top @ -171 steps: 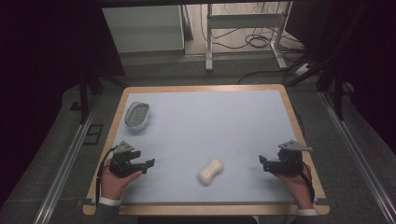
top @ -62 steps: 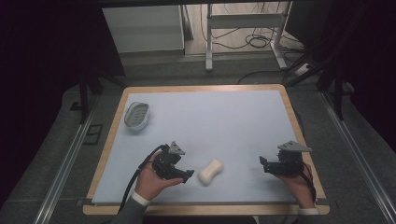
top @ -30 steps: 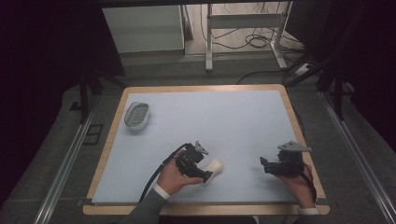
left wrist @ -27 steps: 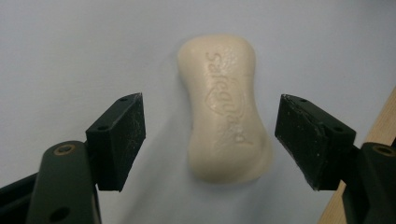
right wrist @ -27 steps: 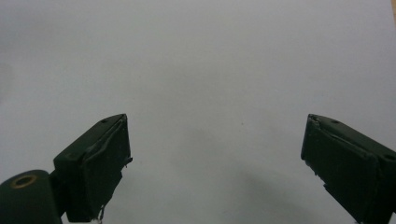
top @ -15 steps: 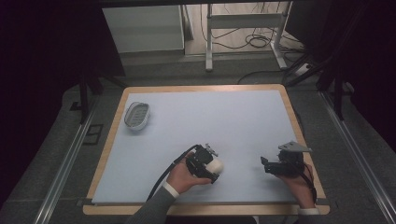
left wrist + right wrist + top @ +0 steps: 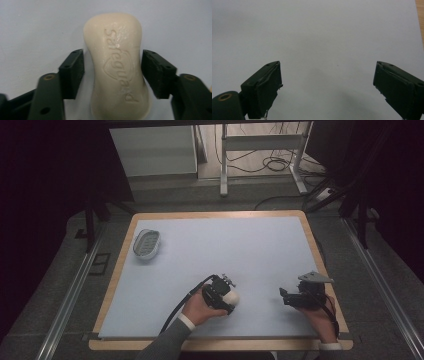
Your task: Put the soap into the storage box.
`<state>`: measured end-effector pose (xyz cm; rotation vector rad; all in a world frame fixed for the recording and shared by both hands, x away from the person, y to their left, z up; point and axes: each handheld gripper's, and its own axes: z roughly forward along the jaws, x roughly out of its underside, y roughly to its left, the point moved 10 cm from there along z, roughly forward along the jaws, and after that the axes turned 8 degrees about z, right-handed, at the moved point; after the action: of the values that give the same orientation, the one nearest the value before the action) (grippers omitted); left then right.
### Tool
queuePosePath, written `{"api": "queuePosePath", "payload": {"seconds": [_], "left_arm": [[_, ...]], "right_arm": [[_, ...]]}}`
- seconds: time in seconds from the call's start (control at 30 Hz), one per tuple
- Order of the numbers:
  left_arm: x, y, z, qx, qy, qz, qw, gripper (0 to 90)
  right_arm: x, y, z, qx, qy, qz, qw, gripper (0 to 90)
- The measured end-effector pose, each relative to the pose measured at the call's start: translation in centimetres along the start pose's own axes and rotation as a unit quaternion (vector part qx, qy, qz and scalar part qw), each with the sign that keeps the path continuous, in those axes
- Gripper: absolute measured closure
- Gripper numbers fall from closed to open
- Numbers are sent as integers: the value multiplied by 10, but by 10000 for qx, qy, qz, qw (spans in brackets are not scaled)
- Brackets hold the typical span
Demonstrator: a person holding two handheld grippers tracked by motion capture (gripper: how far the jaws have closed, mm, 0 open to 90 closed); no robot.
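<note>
The soap bar (image 7: pixel 116 67) is lying on the worktop (image 7: pixel 260 250), straddled at its waist by the left claw (image 7: pixel 113 72), whose jaws have just been closing without pressing yet. Being smooth, it could be squirted out. The right claw (image 7: pixel 327 85) is being held released.

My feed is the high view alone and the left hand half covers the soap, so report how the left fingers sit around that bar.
Observer: The soap bar lies lengthwise between the left gripper's fingers, which flank its narrow waist. They have just been closing.
Operator: Say whether both press on it yet.
Observer: Not both, as far as I can tell. A thin shadowed gap shows between one finger and the bar, while the other finger looks to be right at the bar's edge.
</note>
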<state>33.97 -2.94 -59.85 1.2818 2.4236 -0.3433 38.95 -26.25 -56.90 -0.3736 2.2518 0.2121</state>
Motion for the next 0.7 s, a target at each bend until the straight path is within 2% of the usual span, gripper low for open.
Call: {"api": "queuePosePath", "payload": {"seconds": [0.37,0.7], "left_arm": [[-1,0,1,-126,76,-27,9999,404],[-2,0,1,-144,153,-46,9998,403]], "right_arm": [[0,-2,0,27,-2,29,10000,80],[0,-3,0,47,3,35,10000,80]]}}
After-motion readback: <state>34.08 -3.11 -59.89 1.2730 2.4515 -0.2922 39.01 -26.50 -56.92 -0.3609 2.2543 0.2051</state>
